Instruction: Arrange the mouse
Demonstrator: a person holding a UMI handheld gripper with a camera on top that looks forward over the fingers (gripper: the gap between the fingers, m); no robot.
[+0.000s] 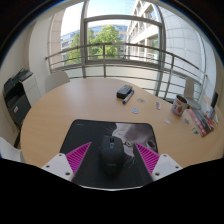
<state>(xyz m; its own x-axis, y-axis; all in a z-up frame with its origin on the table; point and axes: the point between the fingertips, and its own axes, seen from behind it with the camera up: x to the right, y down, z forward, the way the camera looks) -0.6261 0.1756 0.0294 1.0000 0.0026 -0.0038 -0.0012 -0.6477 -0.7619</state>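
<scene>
A black computer mouse (110, 155) with a small blue light on top lies on a dark mouse mat (85, 130) at the near edge of a round wooden table (80, 100). My gripper (113, 148) is open. The mouse stands between the fingers, with a narrow gap at each side. The left magenta pad (78, 157) and the right magenta pad (148, 157) flank the mouse. The mouse rests on the mat.
A small black box (125, 93) lies further back on the table. Boxes and packets (195, 115) crowd the right edge. A black printer (17, 100) stands on the left. A railing (110, 62) and windows are beyond.
</scene>
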